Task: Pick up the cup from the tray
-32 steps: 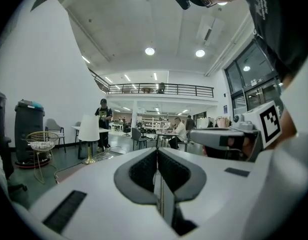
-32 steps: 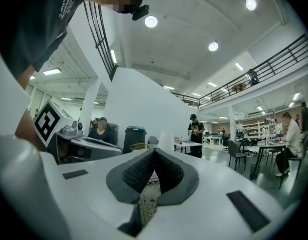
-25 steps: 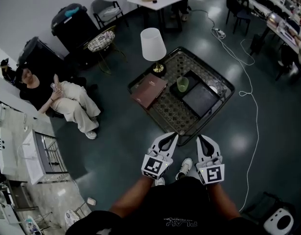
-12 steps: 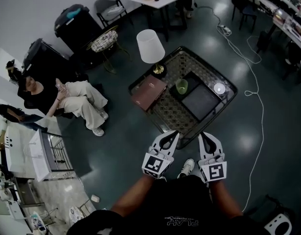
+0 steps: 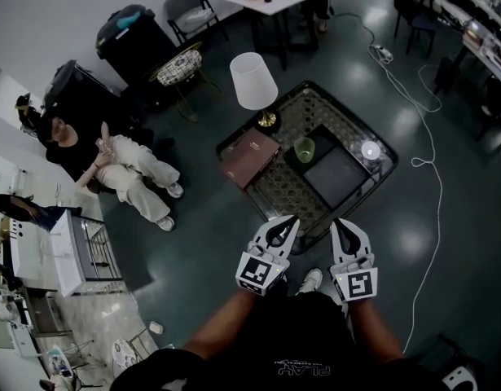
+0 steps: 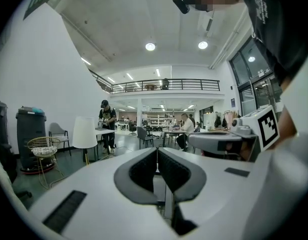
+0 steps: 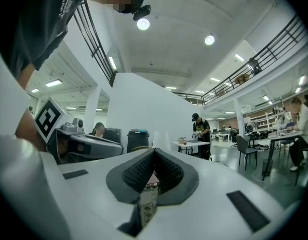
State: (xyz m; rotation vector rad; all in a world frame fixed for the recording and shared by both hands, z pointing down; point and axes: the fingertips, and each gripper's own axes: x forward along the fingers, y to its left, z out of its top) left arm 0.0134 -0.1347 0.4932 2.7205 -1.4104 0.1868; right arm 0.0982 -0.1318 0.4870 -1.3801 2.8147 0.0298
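Note:
A green cup (image 5: 304, 149) stands on the far corner of a dark tray (image 5: 335, 176), on a low table with a woven top (image 5: 287, 190). Both grippers are held side by side close to my body, short of the table's near edge and well apart from the cup. My left gripper (image 5: 291, 219) (image 6: 157, 152) is shut with nothing between its pads. My right gripper (image 5: 336, 223) (image 7: 154, 152) also has its jaws together and holds nothing. The cup shows in neither gripper view.
On the table are a white-shaded lamp (image 5: 253, 80), a brown book (image 5: 248, 157) and a small white round object (image 5: 370, 149). A person (image 5: 112, 165) sits on the floor at the left. A cable (image 5: 430, 177) runs along the floor on the right. A wire chair (image 5: 181, 66) and black bins (image 5: 132, 35) stand behind.
The head view has drifted a little, so the table sits slightly lower in frame. Both grippers stay shut in the same place. The seated person has raised an arm.

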